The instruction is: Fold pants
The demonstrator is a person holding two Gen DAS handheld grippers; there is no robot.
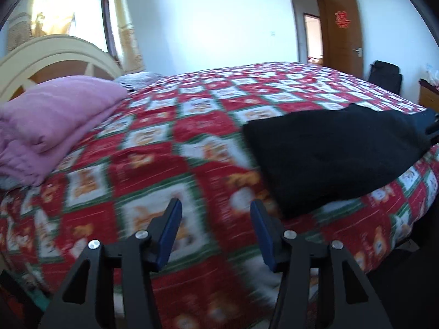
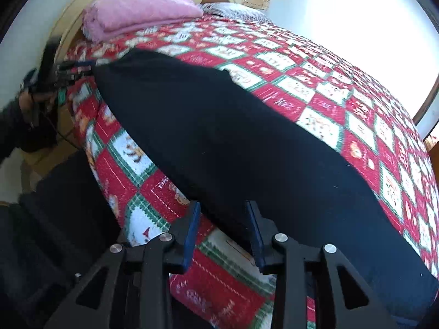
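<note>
Black pants (image 1: pixel 329 159) lie flat along the near edge of a bed with a red, white and green checked quilt (image 1: pixel 170 142). My left gripper (image 1: pixel 216 205) is open and empty, above the quilt just left of the pants' end. In the right wrist view the pants (image 2: pixel 247 148) stretch from near to far. My right gripper (image 2: pixel 223 205) is open, its jaws at the pants' near edge with nothing between them. The left gripper (image 2: pixel 74 72) shows far off at the pants' other end.
A folded pink blanket (image 1: pixel 52 118) lies by the cream headboard (image 1: pixel 55 54); it also shows in the right wrist view (image 2: pixel 137 13). An open wooden door (image 1: pixel 343 33) and a black bag (image 1: pixel 385 75) stand beyond the bed. A wooden cabinet (image 1: pixel 428 96) stands at the right.
</note>
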